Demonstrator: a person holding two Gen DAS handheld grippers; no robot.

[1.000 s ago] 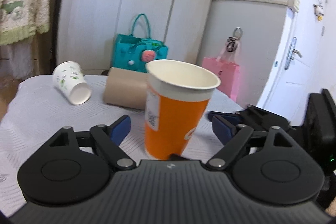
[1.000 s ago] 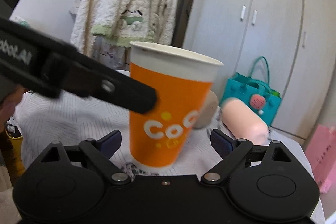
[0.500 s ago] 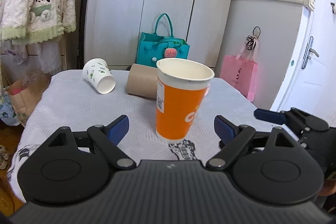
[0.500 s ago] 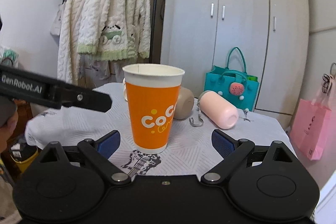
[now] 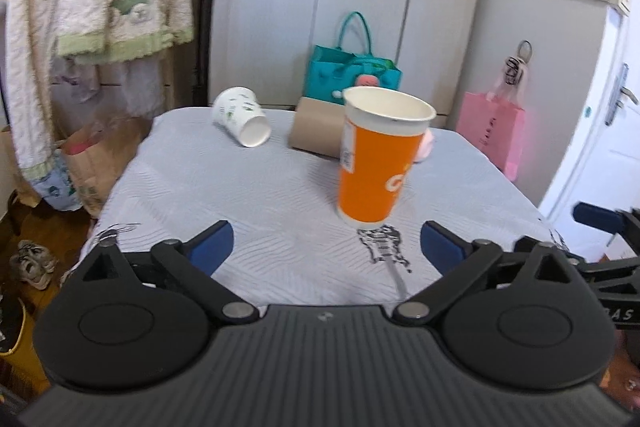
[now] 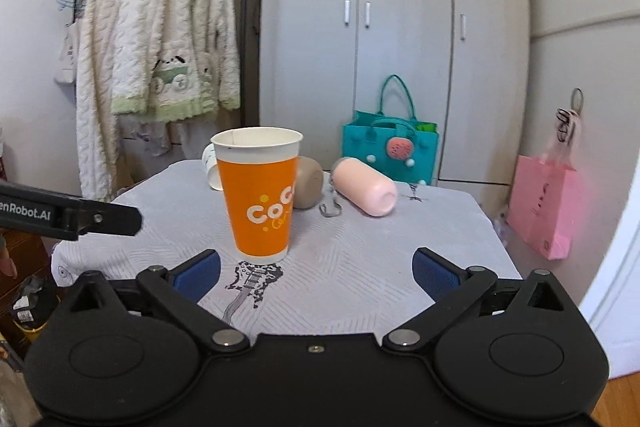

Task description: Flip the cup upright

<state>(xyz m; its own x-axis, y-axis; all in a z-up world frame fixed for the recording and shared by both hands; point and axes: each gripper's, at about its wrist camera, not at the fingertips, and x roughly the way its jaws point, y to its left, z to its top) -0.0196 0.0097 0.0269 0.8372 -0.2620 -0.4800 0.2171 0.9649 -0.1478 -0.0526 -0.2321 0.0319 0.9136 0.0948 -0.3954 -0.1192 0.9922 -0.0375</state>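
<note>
1. Standing upright on the grey cloth-covered table (image 6: 384, 259), the orange paper cup (image 6: 262, 211) shows its open mouth up, base just behind a guitar print (image 6: 252, 281) on the cloth.
2. Left gripper (image 5: 326, 247) – jaws spread wide, nothing between them; the orange cup sits ahead of it & slightly right, apart from both blue pads (image 5: 210, 247).
3. Right gripper (image 6: 316, 273) – jaws likewise wide apart and empty; the cup stands ahead, nearer its left pad, not touching.
4. In the right wrist view, one black finger of the left gripper reaches in from the left edge, level w/ the cup's lower half, well clear of it.
5. Behind the orange cup: a white printed cup (image 5: 242, 121) on its side, mouth toward the camera; a brown cup (image 5: 316, 133) on its side just beside it; a pink cup (image 6: 364, 187) on its side to the right, w/ a grey cord (image 6: 330, 205) between brown & pink.
6. Background: teal bag (image 6: 390, 151) on the floor by the grey wardrobe (image 6: 396, 27), pink bag (image 6: 546, 203) at right, cream knit cardigan (image 6: 172, 43) hanging at left.
</note>
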